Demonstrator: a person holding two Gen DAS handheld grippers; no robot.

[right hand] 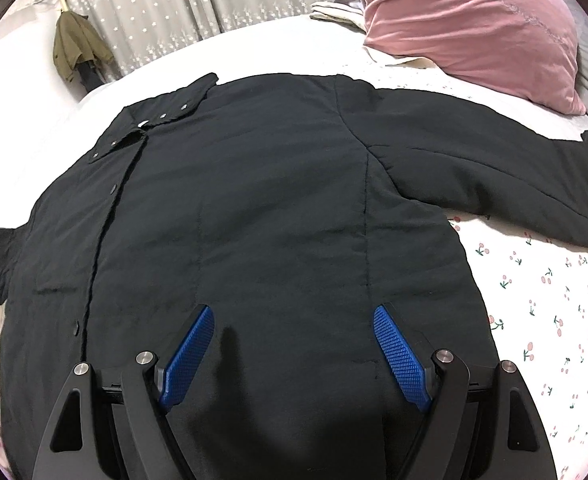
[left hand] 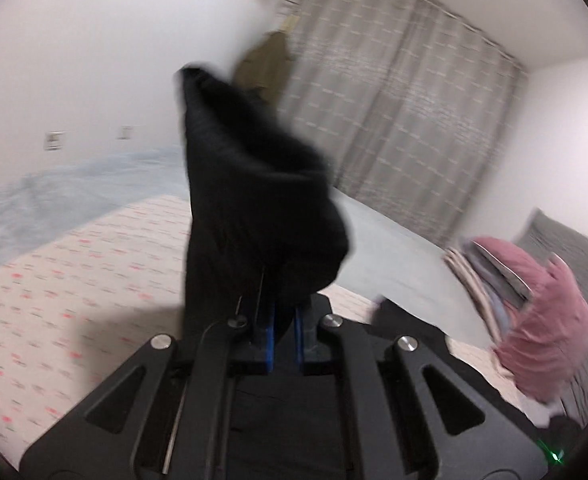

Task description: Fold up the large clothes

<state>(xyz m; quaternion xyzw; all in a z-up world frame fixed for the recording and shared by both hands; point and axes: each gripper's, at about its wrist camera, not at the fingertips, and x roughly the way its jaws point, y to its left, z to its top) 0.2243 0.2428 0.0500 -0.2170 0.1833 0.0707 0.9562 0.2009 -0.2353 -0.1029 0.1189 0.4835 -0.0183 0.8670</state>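
Left gripper [left hand: 283, 320]: clenched on a sleeve end of the black jacket; the two blue pads [left hand: 269, 332] stand almost together with dark cloth pinched between them.
Sleeve end [left hand: 249, 184]: raised above the bed, rising from the pads toward 12 o'clock in the left wrist view; the picture is motion-blurred, so fabric detail cannot be read.
Right gripper [right hand: 294, 344]: released; jaws spread wide, blue pads [right hand: 187, 360] at 7 and 5 o'clock, nothing between them. It is directly above the jacket's lower body; contact with the cloth cannot be told.
Black jacket [right hand: 253, 208]: lying flat on the bed, filling the centre of the right wrist view. Collar toward 11 o'clock, with snap buttons [right hand: 113, 188] running down the front placket on the left side.
Right-hand sleeve [right hand: 494, 152]: stretched out flat toward 3 o'clock, its cuff near the frame edge.
Bed sheet [right hand: 542, 300]: white with a small cherry print, exposed at 4 o'clock beside the jacket hem.
Pink pillow [right hand: 470, 24]: at 1 o'clock, beyond the outstretched sleeve, near it but apart.
Folded stack [right hand: 338, 4]: pale textiles at 12 o'clock, just beside the pillow.
Curtain [right hand: 173, 8]: grey, patterned, at 11 o'clock behind the bed.
Olive garment [right hand: 77, 48]: hanging at 10 o'clock in front of the curtain.
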